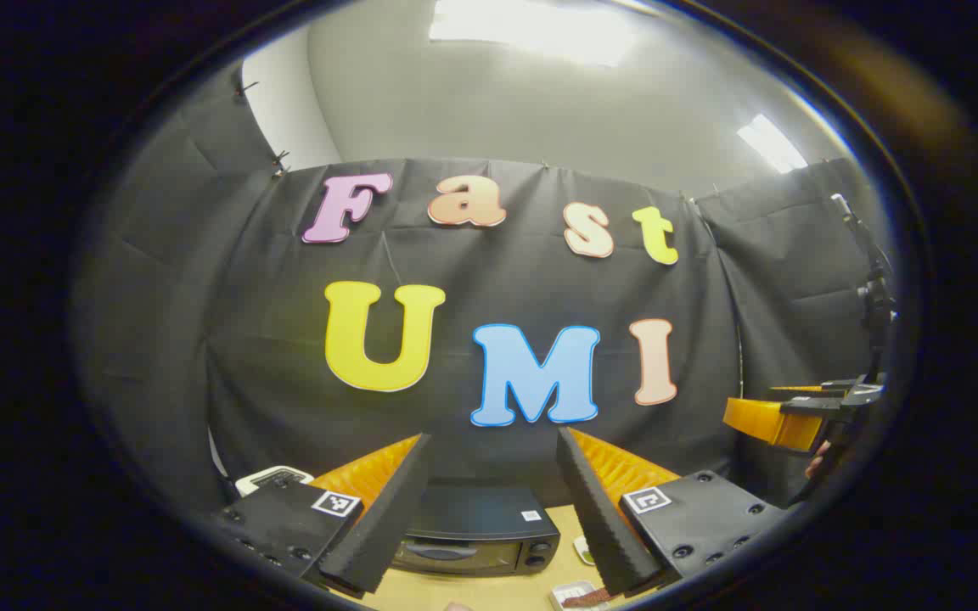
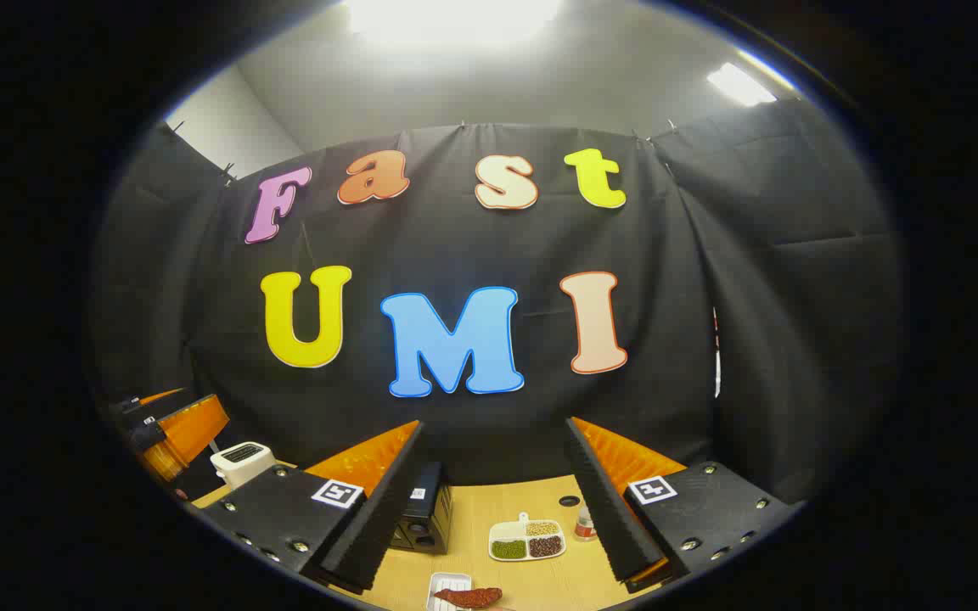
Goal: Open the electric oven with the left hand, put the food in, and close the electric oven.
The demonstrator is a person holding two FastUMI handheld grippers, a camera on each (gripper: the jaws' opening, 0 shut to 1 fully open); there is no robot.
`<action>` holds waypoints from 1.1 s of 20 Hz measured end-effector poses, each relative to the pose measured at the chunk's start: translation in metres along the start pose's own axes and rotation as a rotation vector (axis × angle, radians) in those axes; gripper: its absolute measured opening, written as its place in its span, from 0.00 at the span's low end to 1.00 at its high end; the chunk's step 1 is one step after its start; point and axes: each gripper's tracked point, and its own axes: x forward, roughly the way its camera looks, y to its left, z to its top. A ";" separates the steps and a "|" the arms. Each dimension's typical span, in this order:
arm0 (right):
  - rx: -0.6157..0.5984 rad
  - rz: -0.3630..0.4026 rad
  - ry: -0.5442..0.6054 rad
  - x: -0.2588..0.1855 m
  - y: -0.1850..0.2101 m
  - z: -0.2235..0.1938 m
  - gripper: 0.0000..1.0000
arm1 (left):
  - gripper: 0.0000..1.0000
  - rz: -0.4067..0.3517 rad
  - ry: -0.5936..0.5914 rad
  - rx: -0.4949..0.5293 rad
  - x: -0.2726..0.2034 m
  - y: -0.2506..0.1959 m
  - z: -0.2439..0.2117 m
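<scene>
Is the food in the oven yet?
Not yet. The black electric oven looks closed. The reddish food lies on its small white tray on the wooden table. The left gripper and right gripper hold nothing, jaws open. Opening, loading and closing remain.

Ridged orange housings, black screwed plates, square tag markers
</scene>
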 end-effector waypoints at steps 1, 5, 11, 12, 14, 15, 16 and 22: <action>-0.001 0.008 -0.001 0.004 0.001 0.002 0.98 | 0.97 0.010 -0.003 -0.008 -0.001 0.000 0.000; -0.003 0.029 0.009 0.014 0.002 0.001 0.98 | 0.99 0.033 0.007 -0.003 0.010 0.000 -0.005; -0.009 0.044 0.022 0.019 0.002 -0.005 0.98 | 0.97 0.032 0.006 0.013 0.011 -0.004 -0.008; -0.010 0.043 0.022 0.019 0.001 -0.006 0.98 | 0.97 0.033 0.009 0.014 0.010 -0.004 -0.009; -0.014 0.041 0.021 0.018 -0.001 -0.008 0.98 | 0.95 0.032 0.013 0.021 0.011 -0.004 -0.011; -0.015 0.039 0.025 0.019 -0.001 -0.009 0.98 | 0.97 0.027 0.023 0.025 0.013 -0.006 -0.017; -0.013 0.039 0.029 0.017 -0.002 -0.011 0.98 | 0.99 0.018 0.042 0.024 0.015 -0.007 -0.025; -0.032 0.026 0.052 0.012 -0.005 -0.025 0.98 | 0.99 0.011 0.197 -0.009 0.033 0.002 -0.093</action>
